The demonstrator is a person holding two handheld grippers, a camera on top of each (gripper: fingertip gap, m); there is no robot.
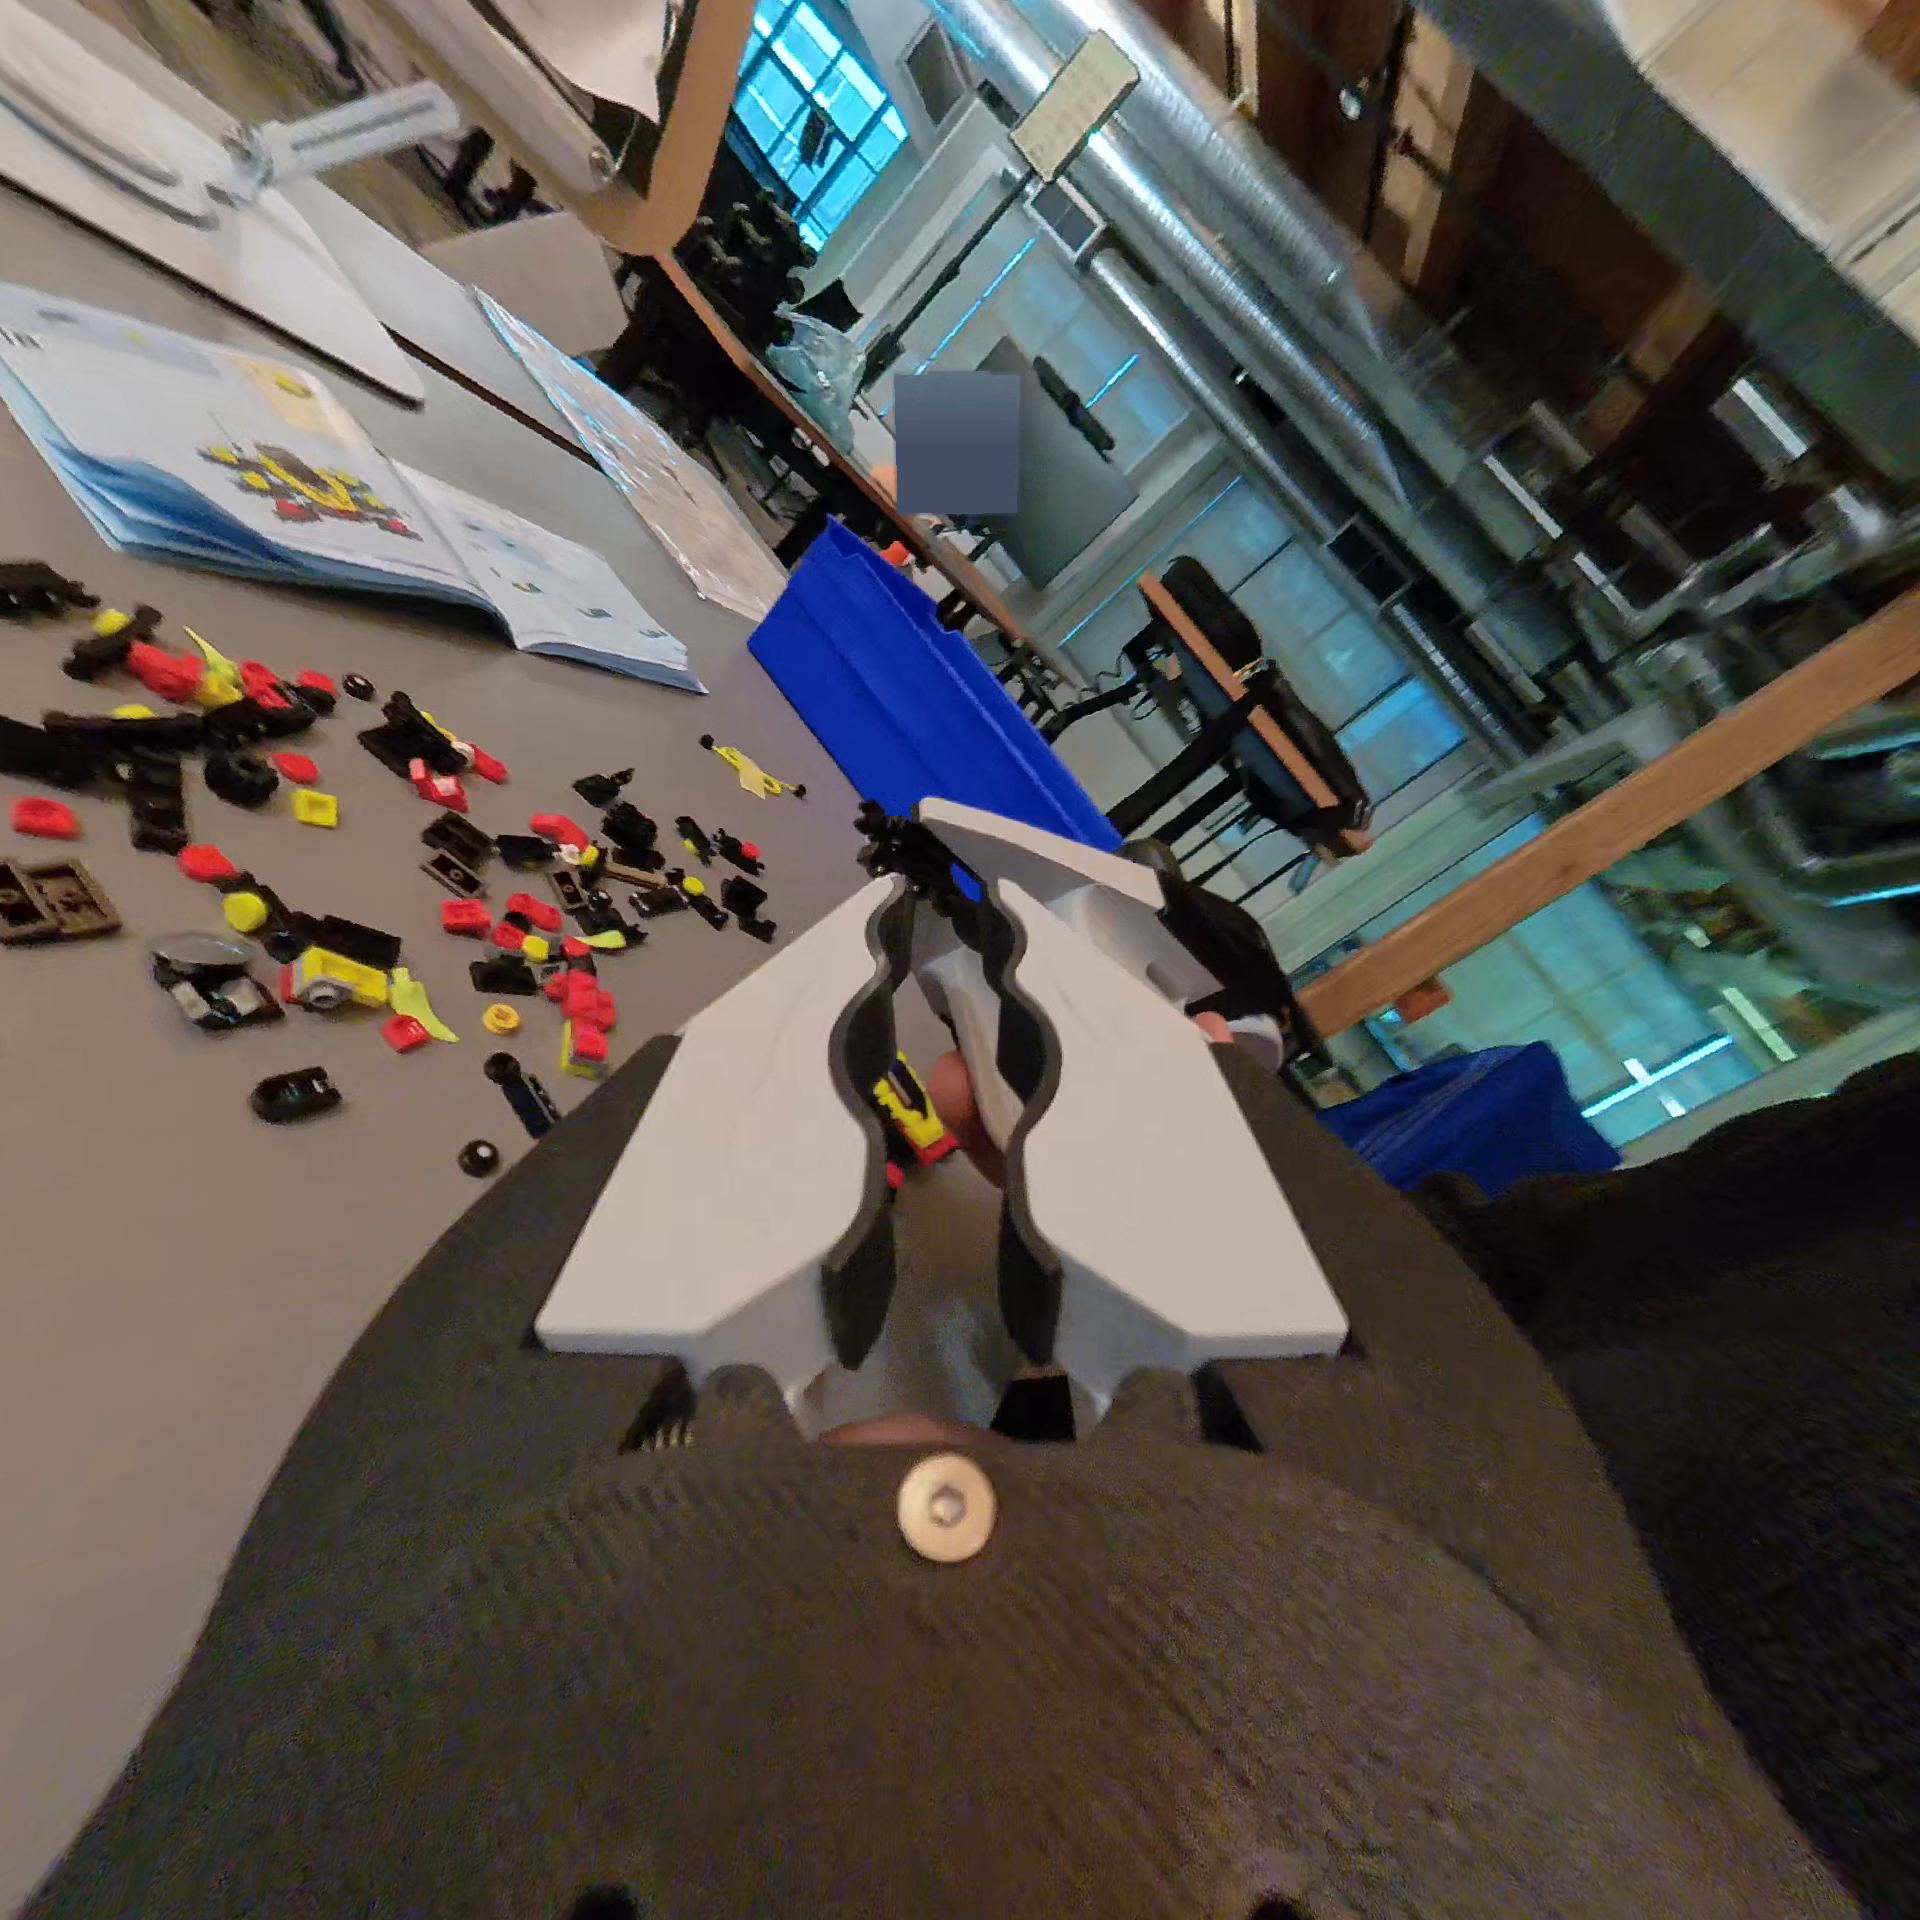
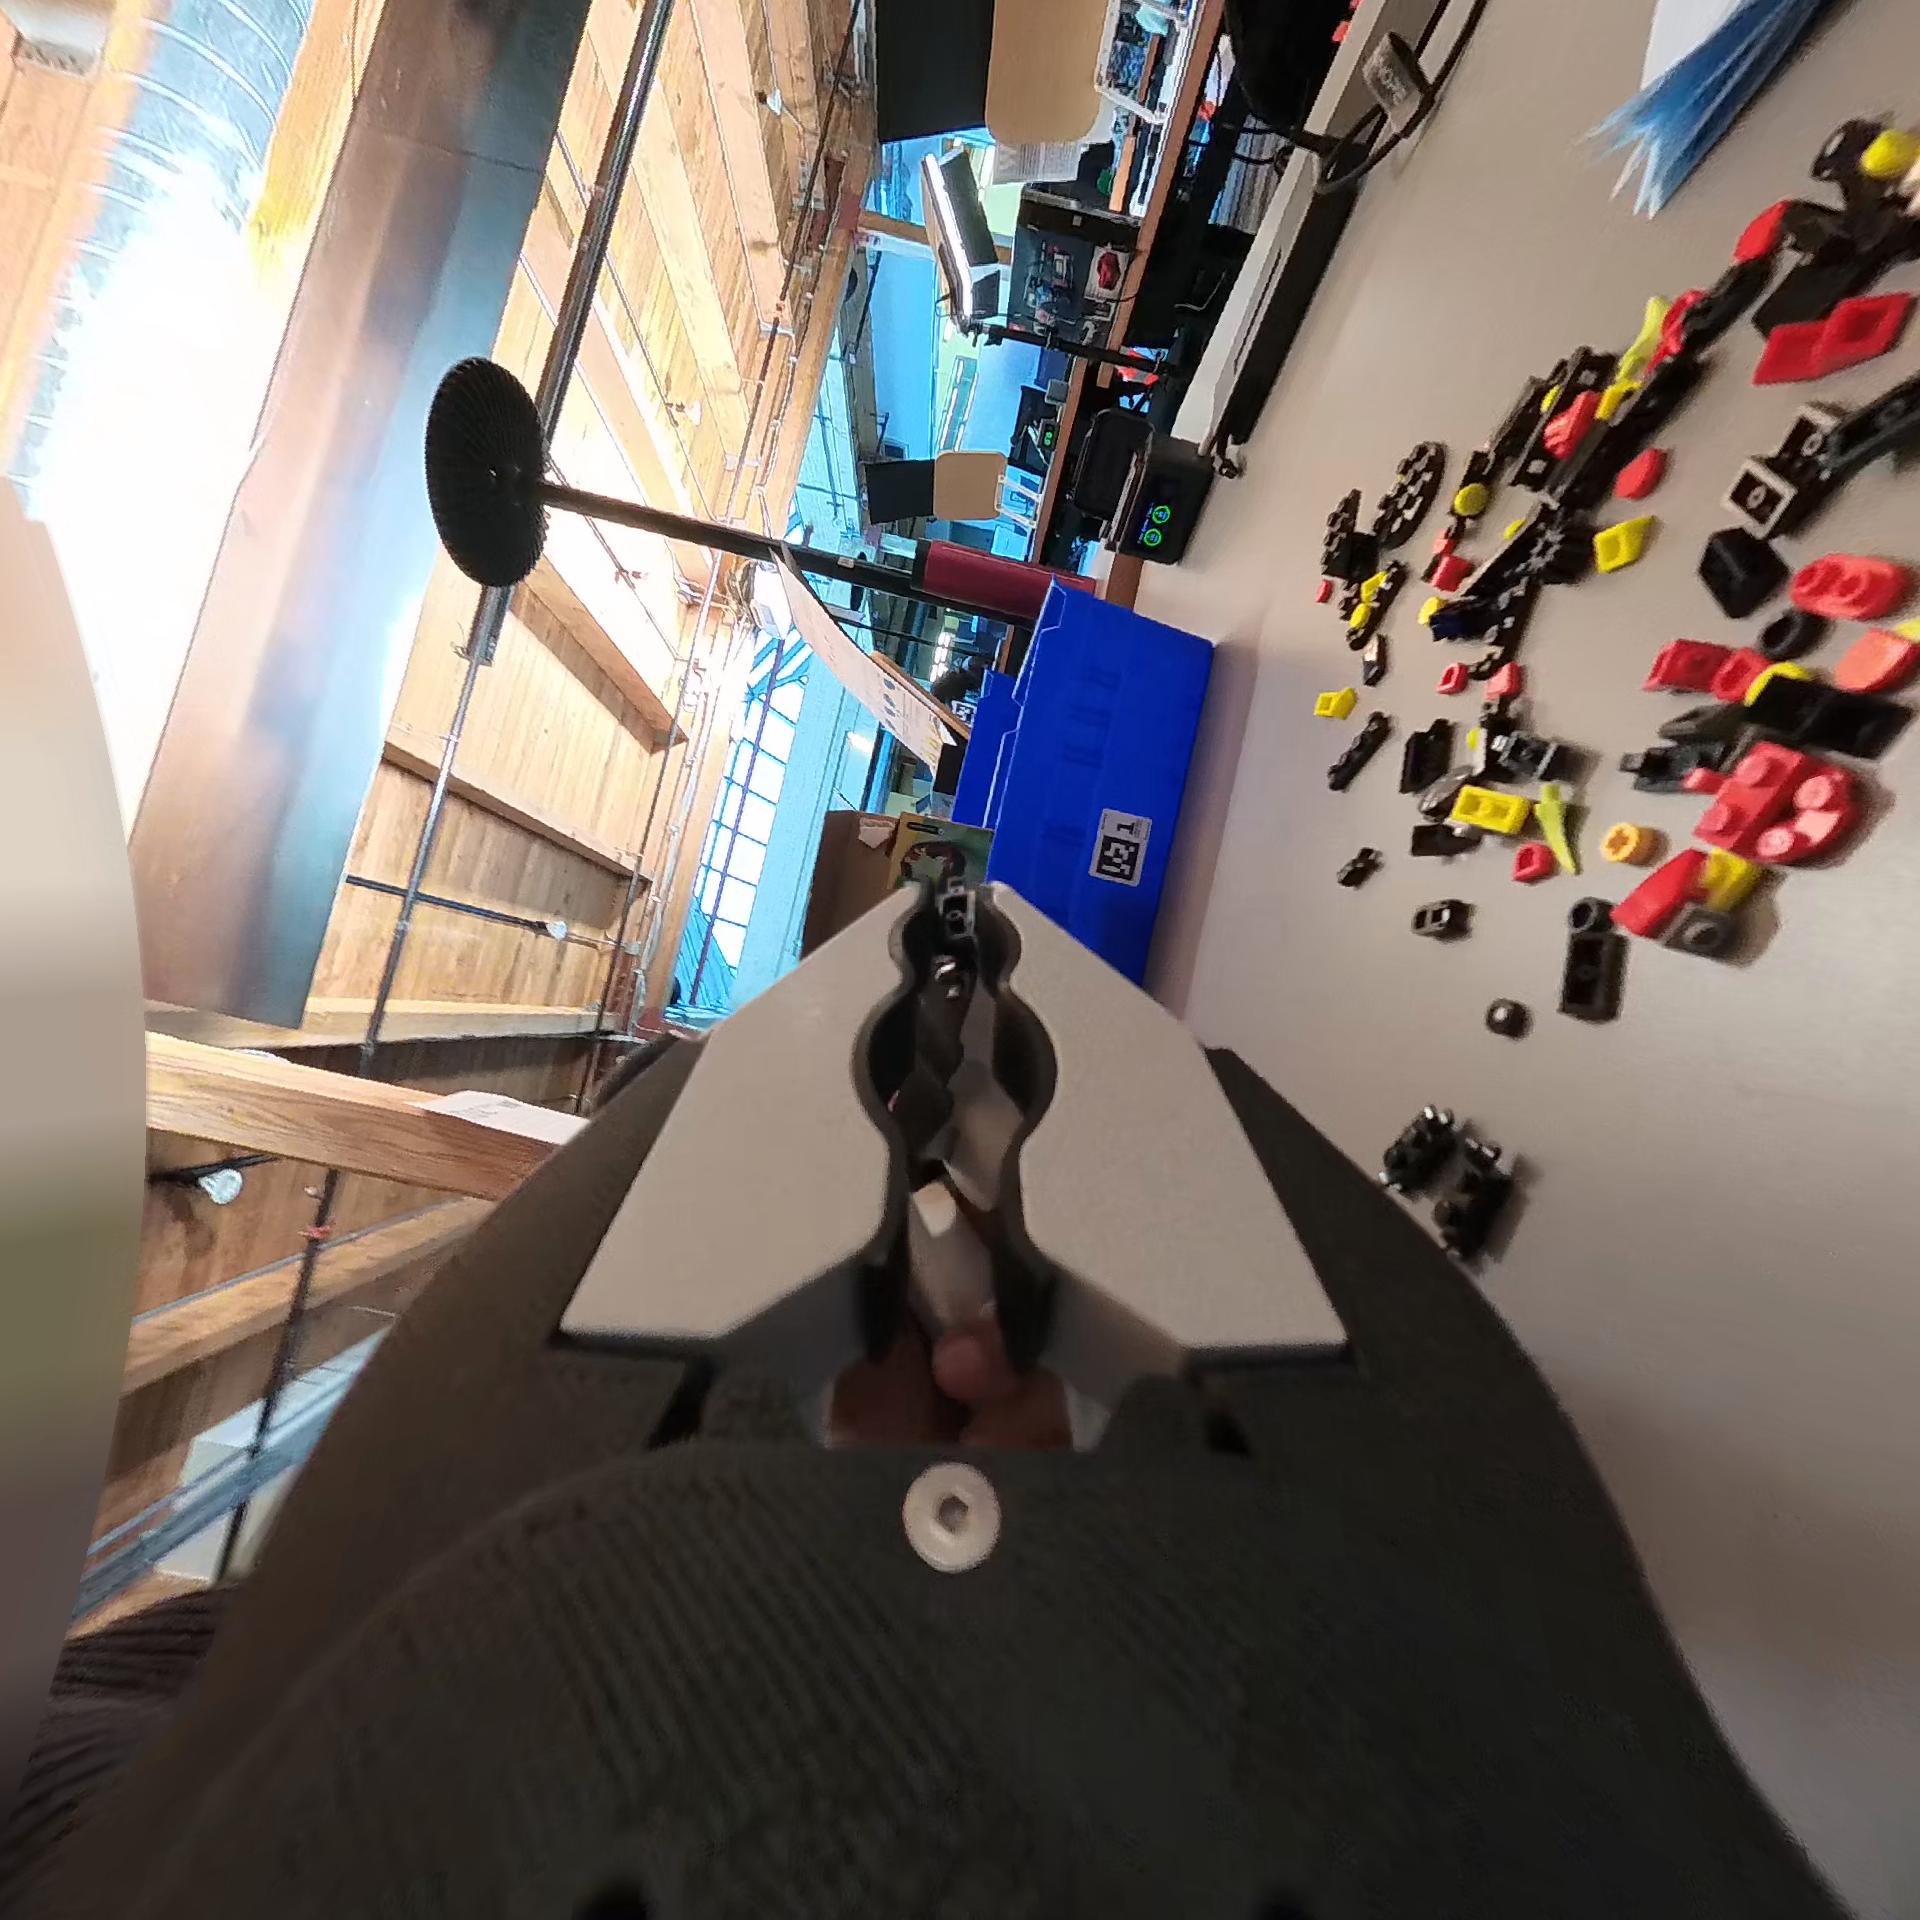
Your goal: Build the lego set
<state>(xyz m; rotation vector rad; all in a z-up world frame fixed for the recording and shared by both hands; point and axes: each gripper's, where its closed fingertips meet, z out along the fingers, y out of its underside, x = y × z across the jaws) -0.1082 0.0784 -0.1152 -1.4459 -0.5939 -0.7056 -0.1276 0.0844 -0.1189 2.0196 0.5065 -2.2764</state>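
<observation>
In the left wrist view my left gripper (image 1: pixel 940 888) is raised above the grey table (image 1: pixel 208 1247). A small black brick assembly (image 1: pixel 902 847) sits at its tips, and blue shows between the piece and the right-hand pad, so the jaws stand slightly apart. The right gripper's grey finger (image 1: pixel 1039 852) comes in from the right and meets the same piece. In the right wrist view my right gripper (image 2: pixel 954 896) is shut on a small black brick piece (image 2: pixel 954 914) pinched at its very tips, in the air beside the table's edge.
Loose red, yellow and black bricks (image 1: pixel 499 883) are scattered on the table and also show in the right wrist view (image 2: pixel 1662 675). An open instruction booklet (image 1: pixel 291 478) lies behind them. A blue bin (image 1: pixel 894 675) (image 2: pixel 1101 748) stands at the table's edge. A small black assembly (image 2: pixel 1449 1174) lies apart.
</observation>
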